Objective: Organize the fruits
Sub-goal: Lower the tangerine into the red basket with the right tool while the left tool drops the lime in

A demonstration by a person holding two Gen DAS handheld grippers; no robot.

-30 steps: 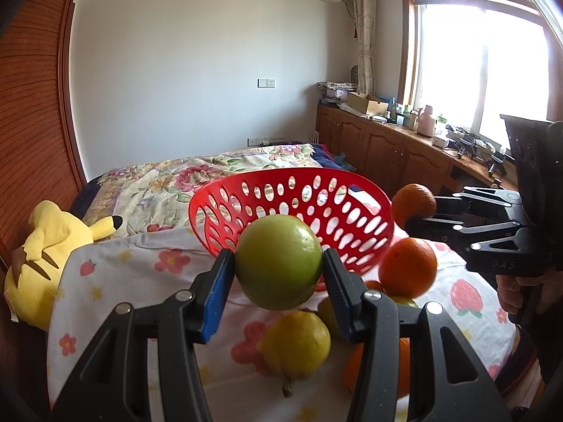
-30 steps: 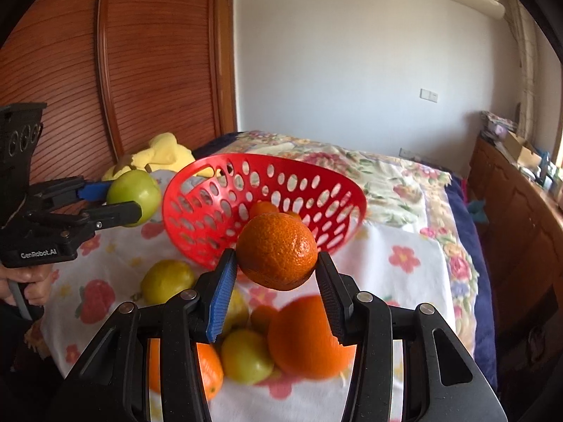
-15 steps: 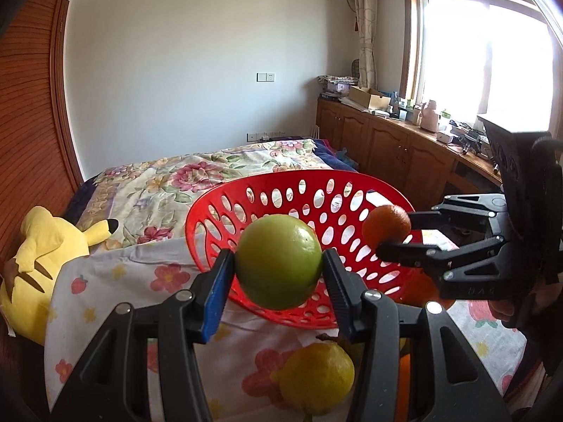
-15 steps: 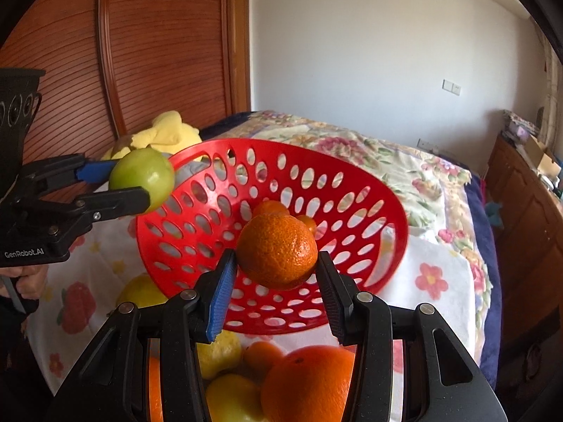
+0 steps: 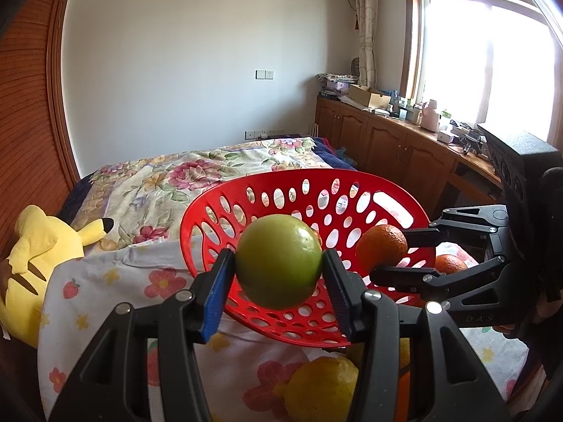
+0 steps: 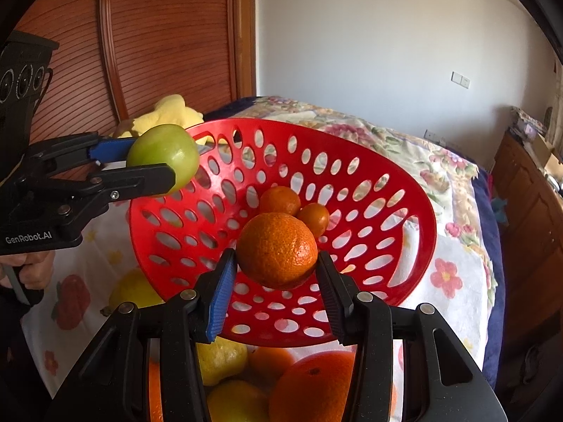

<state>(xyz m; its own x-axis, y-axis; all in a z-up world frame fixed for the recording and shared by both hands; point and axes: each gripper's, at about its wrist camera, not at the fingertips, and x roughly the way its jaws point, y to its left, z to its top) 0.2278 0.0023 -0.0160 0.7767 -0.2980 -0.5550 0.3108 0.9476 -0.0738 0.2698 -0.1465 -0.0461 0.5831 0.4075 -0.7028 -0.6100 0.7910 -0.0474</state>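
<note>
A red perforated basket (image 5: pixel 387 190) (image 6: pixel 404 246) stands tilted on a flowered cloth on the bed. My left gripper (image 5: pixel 278 274) (image 6: pixel 155 161) is shut on a green apple (image 5: pixel 278 262) (image 6: pixel 163 156) held over the basket's near-left rim. My right gripper (image 6: pixel 274 270) (image 5: pixel 390 253) is shut on an orange (image 6: pixel 276 249) (image 5: pixel 381 248) held above the basket's bowl. Two small oranges (image 6: pixel 281 198) lie inside the basket. Loose fruit lies below both grippers: a yellow fruit (image 5: pixel 322 387), a large orange (image 6: pixel 313 387) and more yellow ones (image 6: pixel 221 358).
A yellow plush toy (image 5: pixel 38 256) lies at the left of the bed by the wooden headboard (image 6: pixel 158 52). A flowered quilt (image 5: pixel 197 176) covers the bed beyond. Wooden cabinets (image 5: pixel 404 151) with clutter run under the window at right. A person's hand (image 6: pixel 31 270) holds the left gripper.
Both grippers have come forward toward the basket with their fruit; the basket now fills more of each view. The right gripper's orange has gone from beside the basket to over its bowl.
</note>
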